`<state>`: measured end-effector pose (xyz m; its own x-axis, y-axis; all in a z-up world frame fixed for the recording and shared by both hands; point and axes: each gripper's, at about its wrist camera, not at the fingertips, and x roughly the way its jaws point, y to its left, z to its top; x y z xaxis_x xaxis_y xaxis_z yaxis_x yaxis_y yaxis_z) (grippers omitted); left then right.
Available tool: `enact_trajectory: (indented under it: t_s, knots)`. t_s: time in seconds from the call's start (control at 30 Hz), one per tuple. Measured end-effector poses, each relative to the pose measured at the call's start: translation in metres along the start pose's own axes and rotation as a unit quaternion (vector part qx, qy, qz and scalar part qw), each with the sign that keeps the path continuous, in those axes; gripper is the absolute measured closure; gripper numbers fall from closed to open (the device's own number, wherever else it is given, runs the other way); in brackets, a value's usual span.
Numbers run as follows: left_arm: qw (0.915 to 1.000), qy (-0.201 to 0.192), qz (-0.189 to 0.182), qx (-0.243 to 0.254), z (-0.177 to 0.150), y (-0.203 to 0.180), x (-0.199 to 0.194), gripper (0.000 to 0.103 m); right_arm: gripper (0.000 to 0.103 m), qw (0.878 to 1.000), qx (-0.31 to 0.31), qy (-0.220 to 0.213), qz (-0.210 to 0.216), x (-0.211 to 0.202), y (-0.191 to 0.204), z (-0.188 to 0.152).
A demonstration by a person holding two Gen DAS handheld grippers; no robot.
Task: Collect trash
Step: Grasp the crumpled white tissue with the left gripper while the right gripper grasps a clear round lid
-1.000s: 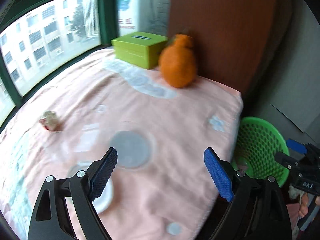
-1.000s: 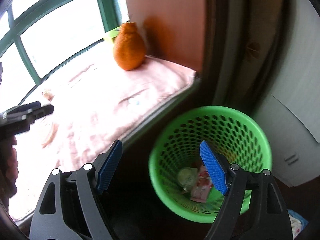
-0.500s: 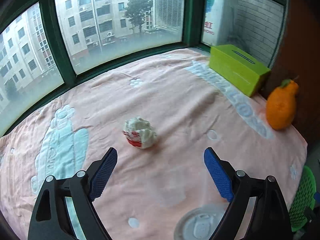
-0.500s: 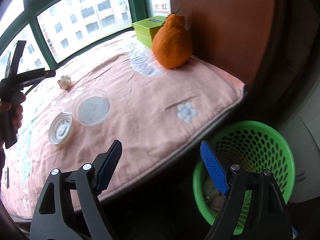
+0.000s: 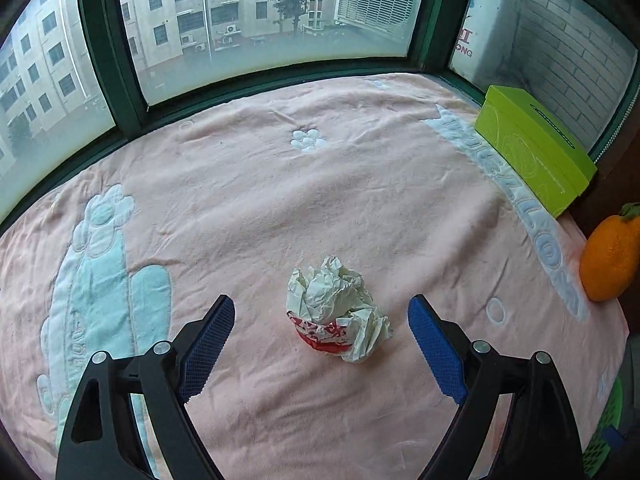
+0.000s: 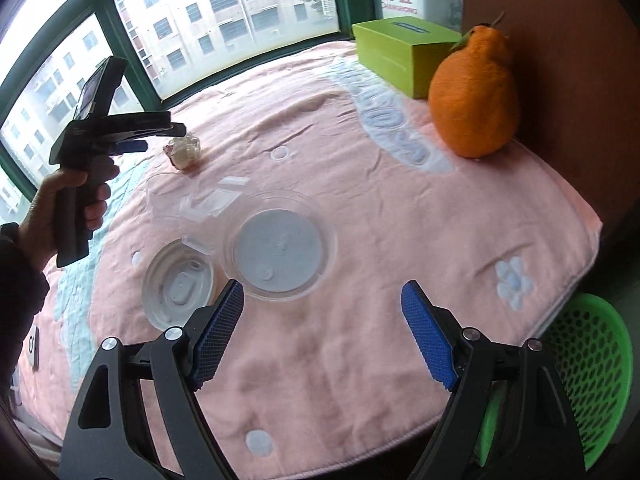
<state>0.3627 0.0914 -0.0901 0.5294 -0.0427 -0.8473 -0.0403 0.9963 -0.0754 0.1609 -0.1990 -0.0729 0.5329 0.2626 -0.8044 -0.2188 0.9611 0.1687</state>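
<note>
A crumpled white and red paper wrapper point(image 5: 338, 304) lies on the pink blanket point(image 5: 360, 184). My left gripper point(image 5: 322, 338) is open, its blue pads on either side of the wrapper and just short of it. The wrapper also shows in the right wrist view point(image 6: 183, 152), with the left gripper point(image 6: 156, 136) beside it. My right gripper point(image 6: 322, 324) is open and empty above the blanket point(image 6: 400, 216), close to a clear round plastic lid point(image 6: 280, 246) and a white cup lid point(image 6: 178, 284). A clear plastic wrapper point(image 6: 212, 200) lies behind the lids. The green mesh trash basket point(image 6: 588, 376) stands below the blanket's right edge.
A green tissue box point(image 5: 532, 148) and a large orange fruit point(image 5: 612, 256) stand at the right by the brown wall; both also show in the right wrist view, box point(image 6: 400, 52) and fruit point(image 6: 474, 96). Green window frames point(image 5: 132, 80) bound the far side.
My left gripper has swung from the basket side to the wrapper and closed in on it. My right gripper has moved from over the basket to above the blanket by the lids.
</note>
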Motion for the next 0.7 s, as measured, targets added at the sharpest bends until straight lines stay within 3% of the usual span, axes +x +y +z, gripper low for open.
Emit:
enact_trajectory:
  t_s: [0.17, 0.7]
  knots:
    - [0.9999, 0.004, -0.002, 0.01, 0.003, -0.001, 0.011, 0.018, 0.012, 0.999, -0.003, 0.022, 0.035, 0.026, 0.01, 0.004]
    - [0.9994, 0.02, -0.025, 0.011, 0.004, 0.006, 0.039, 0.019, 0.006, 0.995, -0.067, 0.054, 0.046, 0.078, 0.011, 0.017]
